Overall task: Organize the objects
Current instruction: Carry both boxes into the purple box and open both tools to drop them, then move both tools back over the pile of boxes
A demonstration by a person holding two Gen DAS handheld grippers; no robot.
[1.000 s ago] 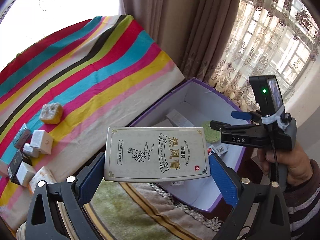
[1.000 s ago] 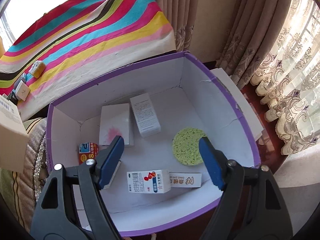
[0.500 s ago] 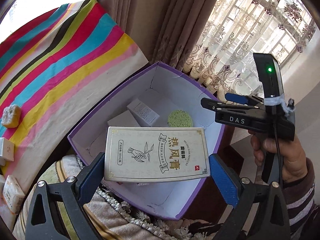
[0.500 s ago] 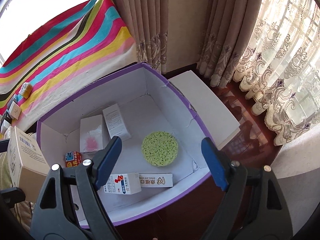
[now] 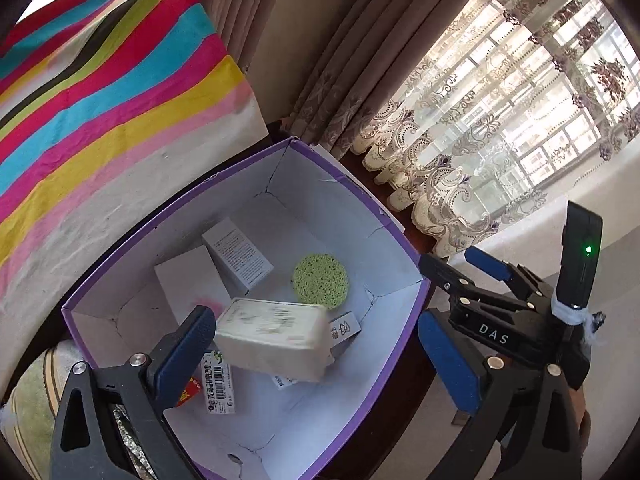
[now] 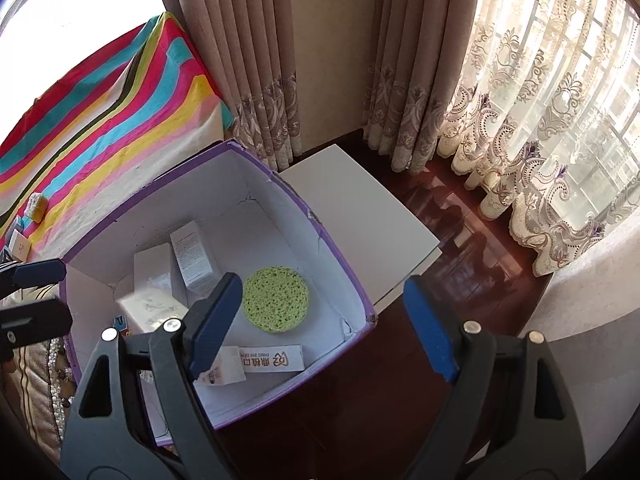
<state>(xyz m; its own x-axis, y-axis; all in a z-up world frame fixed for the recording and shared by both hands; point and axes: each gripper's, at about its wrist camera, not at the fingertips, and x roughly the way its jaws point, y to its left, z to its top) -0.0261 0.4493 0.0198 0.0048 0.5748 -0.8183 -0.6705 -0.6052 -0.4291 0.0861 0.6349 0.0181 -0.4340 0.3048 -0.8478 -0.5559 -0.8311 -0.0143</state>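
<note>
The cream box with gold print (image 5: 272, 336) shows blurred and tilted between the wide-spread fingers of my left gripper (image 5: 314, 316), inside the purple cardboard box (image 5: 320, 208); neither pad presses on it. It also appears in the right wrist view as the cream box (image 6: 152, 308), above a round green sponge (image 6: 276, 300) and white cartons (image 6: 192, 256) on the floor of the purple box (image 6: 280, 216). My right gripper (image 6: 324, 282) hangs open and empty over that box's right edge. The left gripper (image 6: 32, 296) shows at that view's left border.
A striped cloth (image 5: 100, 100) covers the surface left of the box, with small packets (image 6: 36, 206) far along it. A white flat board (image 6: 360, 220) lies behind the box on dark wooden floor. Curtains (image 6: 260, 60) hang close behind. A hand holds the right gripper (image 5: 480, 300).
My left gripper has swung right from the cloth to over the purple box, spread its fingers and let go of the cream box, which drops in. The right gripper has shifted right.
</note>
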